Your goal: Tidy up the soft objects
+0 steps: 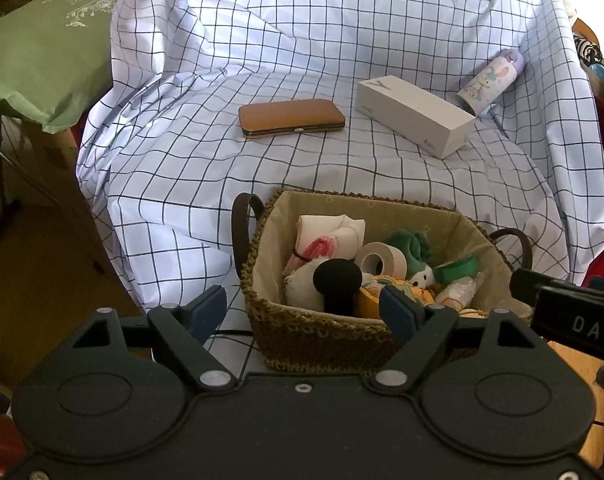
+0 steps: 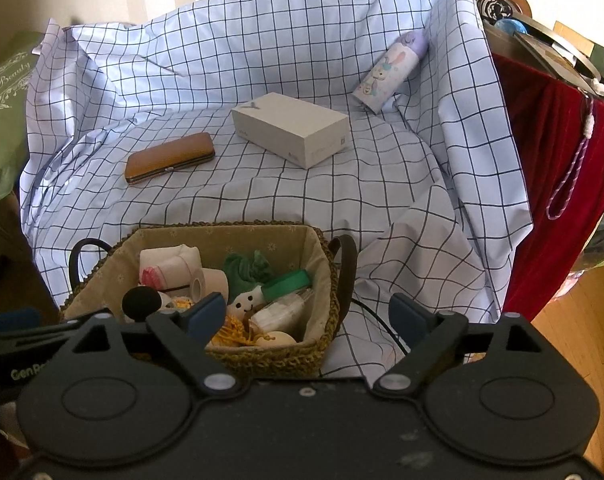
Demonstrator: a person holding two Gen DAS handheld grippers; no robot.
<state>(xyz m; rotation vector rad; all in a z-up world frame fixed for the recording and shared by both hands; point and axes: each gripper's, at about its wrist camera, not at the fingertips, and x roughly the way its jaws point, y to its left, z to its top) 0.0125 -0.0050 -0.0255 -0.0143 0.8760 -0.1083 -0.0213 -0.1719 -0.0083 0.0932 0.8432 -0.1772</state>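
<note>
A woven basket (image 1: 302,332) (image 2: 322,280) with dark handles stands at the near edge of the checked cloth. It holds soft things: a folded white cloth (image 1: 330,232) (image 2: 169,264), a green plush (image 1: 410,244) (image 2: 247,268), a black puff (image 1: 337,276) (image 2: 141,300), a tape roll (image 1: 378,260) (image 2: 207,282) and a small smiling doll (image 2: 245,302). My left gripper (image 1: 304,312) is open and empty, just before the basket's near wall. My right gripper (image 2: 308,318) is open and empty, over the basket's right corner.
On the cloth behind the basket lie a brown case (image 1: 291,118) (image 2: 169,157), a white box (image 1: 416,114) (image 2: 289,128) and a printed lilac bottle (image 1: 492,80) (image 2: 390,70). A green cushion (image 1: 41,52) is at the left, a red drape (image 2: 554,160) at the right.
</note>
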